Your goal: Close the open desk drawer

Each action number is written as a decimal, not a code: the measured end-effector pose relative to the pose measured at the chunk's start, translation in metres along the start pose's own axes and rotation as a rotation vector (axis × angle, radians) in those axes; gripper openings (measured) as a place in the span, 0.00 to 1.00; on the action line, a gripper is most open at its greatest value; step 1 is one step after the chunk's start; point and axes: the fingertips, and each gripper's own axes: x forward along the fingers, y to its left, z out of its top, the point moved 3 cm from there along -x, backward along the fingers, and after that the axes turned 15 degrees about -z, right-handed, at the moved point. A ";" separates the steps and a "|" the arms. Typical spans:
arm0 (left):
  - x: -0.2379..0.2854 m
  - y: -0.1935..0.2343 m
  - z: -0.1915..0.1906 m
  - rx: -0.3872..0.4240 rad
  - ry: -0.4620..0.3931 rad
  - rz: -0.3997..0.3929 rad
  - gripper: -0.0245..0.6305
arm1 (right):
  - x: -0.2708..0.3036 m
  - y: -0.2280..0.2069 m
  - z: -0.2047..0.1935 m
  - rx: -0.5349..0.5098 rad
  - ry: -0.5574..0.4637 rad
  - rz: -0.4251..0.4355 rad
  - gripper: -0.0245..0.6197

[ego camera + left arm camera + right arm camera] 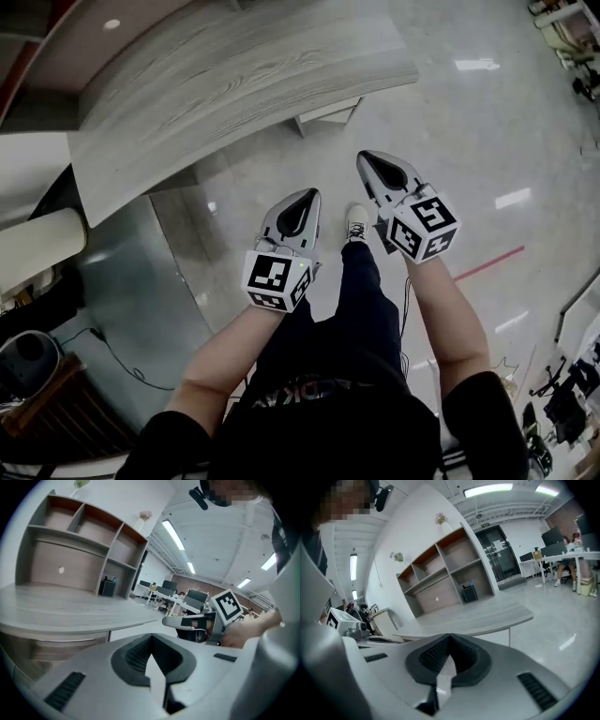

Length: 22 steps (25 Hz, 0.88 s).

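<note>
Bright ceiling strips (487,489) glare off the glossy floor (450,122); fisheye edges darken, perhaps slightly blurred.

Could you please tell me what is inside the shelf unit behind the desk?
A dark box-like item stands in the lower right compartment of the shelf unit. The other open compartments look bare from here. The closed panel hides whatever lies behind it.

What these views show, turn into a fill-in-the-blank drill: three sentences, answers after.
1. The left gripper and the right gripper both have their jaws ____, with nothing between them.
2. The curved desk top shows grey ____ grain.
3. A ____ line crosses the glossy floor.
Missing words: shut; wood; red.
</note>
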 end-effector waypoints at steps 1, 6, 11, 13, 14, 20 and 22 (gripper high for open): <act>-0.009 -0.006 0.003 0.005 0.008 -0.025 0.05 | -0.011 0.010 0.002 -0.002 -0.003 0.006 0.06; -0.041 -0.031 0.030 0.027 0.008 -0.174 0.05 | -0.056 0.056 0.019 0.016 -0.040 0.012 0.06; -0.068 -0.050 0.051 0.059 0.031 -0.296 0.05 | -0.098 0.092 0.034 0.035 -0.100 0.002 0.06; -0.077 -0.053 0.054 0.043 0.044 -0.339 0.05 | -0.113 0.106 0.038 0.045 -0.121 0.001 0.06; -0.081 -0.054 0.057 0.046 0.047 -0.356 0.05 | -0.119 0.114 0.039 0.049 -0.132 0.001 0.06; -0.121 -0.069 0.064 0.156 0.052 -0.480 0.05 | -0.151 0.164 0.022 0.065 -0.157 -0.015 0.06; -0.135 -0.074 0.060 0.180 0.058 -0.504 0.05 | -0.161 0.177 0.012 0.083 -0.158 -0.025 0.06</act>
